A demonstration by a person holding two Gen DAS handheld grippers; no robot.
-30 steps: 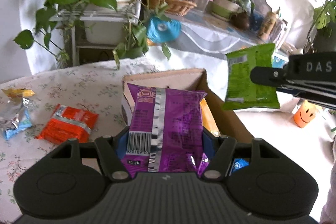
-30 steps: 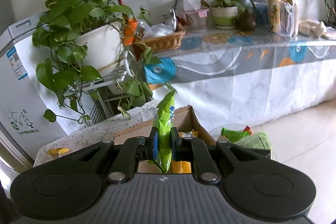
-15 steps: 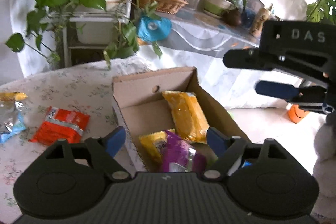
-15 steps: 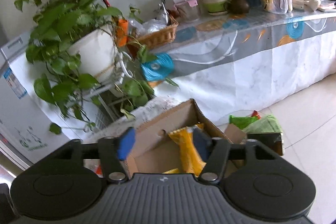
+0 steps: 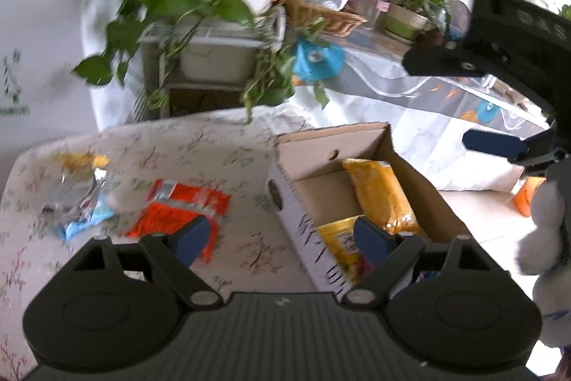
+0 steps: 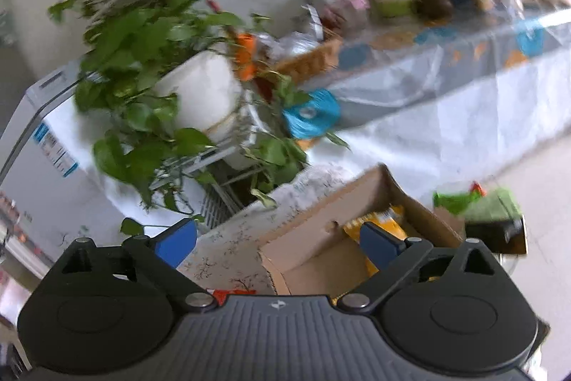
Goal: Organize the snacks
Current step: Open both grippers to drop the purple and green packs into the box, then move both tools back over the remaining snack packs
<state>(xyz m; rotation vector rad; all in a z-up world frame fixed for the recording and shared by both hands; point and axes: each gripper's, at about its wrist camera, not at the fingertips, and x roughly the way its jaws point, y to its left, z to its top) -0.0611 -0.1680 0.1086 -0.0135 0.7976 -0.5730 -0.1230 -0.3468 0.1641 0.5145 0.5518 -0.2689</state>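
**Both claws empty over the box; three packets remain on the desk**

The left claw (image 5: 278,240) stands released, nothing between its blue pads. Its opening straddles the near wall of the cardboard box (image 5: 285,199), one pad over the red packet (image 5: 180,213) on the desk (image 5: 214,145), the other over the box interior. That stance suits a claw that has let its load go and now faces the snacks outside the box.

The right claw (image 6: 278,241) has its jaws spread wide, having just been opening, and nothing sits between them. In the left wrist view it hangs above the far right side of the box, fingers apart (image 5: 492,145).

The box sits at the desk's right edge with its top open, which keeps it reachable from above by either hand. Inside lie an orange packet (image 5: 380,193) along the right wall and a yellow packet (image 5: 339,243) nearer the camera.

Outside, left of the box, lie the red packet, a silver-and-blue packet (image 5: 78,202) and a small yellow packet (image 5: 82,161) farther back. In my judgement these three are the remaining work, the red one nearest the left claw.
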